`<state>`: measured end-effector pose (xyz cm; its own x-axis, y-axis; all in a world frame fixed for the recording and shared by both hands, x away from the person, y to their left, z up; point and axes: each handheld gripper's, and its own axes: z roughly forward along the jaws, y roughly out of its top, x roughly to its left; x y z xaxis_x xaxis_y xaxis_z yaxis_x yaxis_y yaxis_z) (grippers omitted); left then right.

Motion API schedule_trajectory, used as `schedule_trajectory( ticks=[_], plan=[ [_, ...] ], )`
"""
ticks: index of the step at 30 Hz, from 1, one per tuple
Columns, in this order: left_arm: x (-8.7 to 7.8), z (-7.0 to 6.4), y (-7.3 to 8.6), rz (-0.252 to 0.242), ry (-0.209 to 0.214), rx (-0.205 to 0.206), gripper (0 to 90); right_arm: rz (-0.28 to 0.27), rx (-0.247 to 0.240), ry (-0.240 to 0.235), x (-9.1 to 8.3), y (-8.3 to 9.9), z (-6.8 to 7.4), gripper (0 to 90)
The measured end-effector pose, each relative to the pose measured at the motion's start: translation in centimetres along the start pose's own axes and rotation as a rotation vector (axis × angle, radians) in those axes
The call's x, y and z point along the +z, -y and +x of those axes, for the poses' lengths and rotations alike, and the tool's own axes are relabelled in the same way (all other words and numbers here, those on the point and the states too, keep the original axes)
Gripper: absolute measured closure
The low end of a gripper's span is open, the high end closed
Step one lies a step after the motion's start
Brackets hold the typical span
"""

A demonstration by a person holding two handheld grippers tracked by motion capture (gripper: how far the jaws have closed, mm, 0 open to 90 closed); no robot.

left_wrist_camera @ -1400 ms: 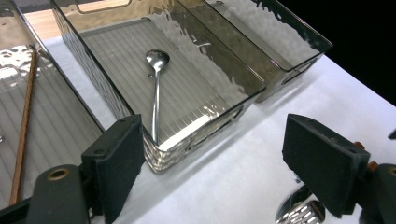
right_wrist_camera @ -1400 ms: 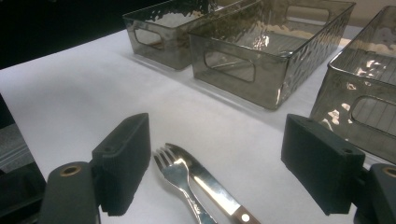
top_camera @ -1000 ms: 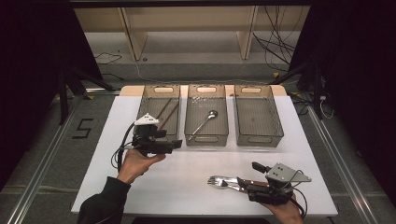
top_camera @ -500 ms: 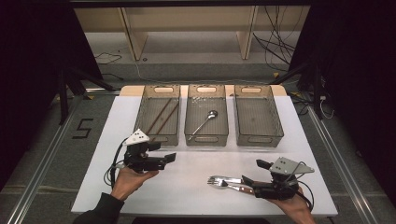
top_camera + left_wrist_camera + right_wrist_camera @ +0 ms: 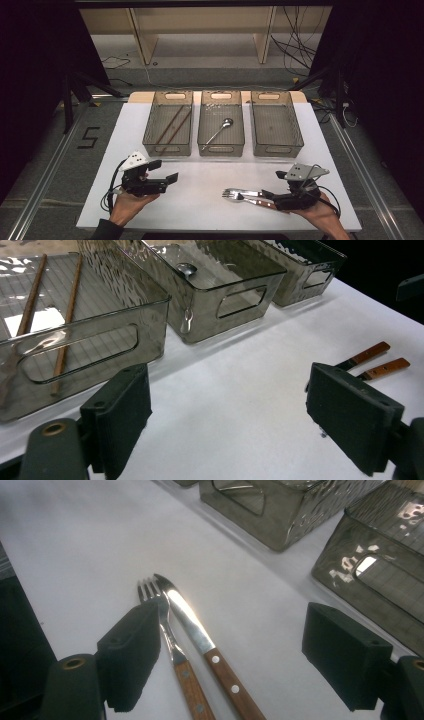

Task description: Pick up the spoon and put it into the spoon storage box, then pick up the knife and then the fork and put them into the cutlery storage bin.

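Risk: fork (image 5: 167,630) and knife (image 5: 200,630) lie touching side by side at near right of the table (image 5: 200,200), so right gripper (image 5: 245,655), jaws wide and empty, may pinch both. Both have steel heads, wooden riveted handles. Left gripper (image 5: 245,415), near left, gapes empty.

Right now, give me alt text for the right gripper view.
A fork and a knife with wooden handles lie side by side on the white table between the open jaws of the right gripper; smoky plastic bins stand behind.
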<state>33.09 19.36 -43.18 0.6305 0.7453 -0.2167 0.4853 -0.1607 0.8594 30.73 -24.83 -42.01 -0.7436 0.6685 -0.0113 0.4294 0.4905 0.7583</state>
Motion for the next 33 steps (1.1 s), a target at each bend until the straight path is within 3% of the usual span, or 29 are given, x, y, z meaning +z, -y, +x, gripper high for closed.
schedule_trajectory(
  ticks=[6,13,21,33],
  plan=[
    [-0.6,-0.1,0.4,-0.029,-0.007,0.015,17.5,0.037,-0.027,-0.017,0.5,-0.3,0.3,24.1],
    [-0.6,0.0,1.2,0.006,-0.003,0.012,17.3,0.083,-0.045,-0.025,1.1,-0.6,0.6,24.2],
    [-0.4,-0.2,1.4,0.009,0.001,0.018,16.8,0.142,-0.056,-0.038,1.7,-0.7,0.1,26.4],
    [-0.6,-0.4,1.7,-0.012,-0.006,0.03,16.4,0.309,-0.131,-0.047,2.9,-1.3,-0.6,33.5]
  ],
)
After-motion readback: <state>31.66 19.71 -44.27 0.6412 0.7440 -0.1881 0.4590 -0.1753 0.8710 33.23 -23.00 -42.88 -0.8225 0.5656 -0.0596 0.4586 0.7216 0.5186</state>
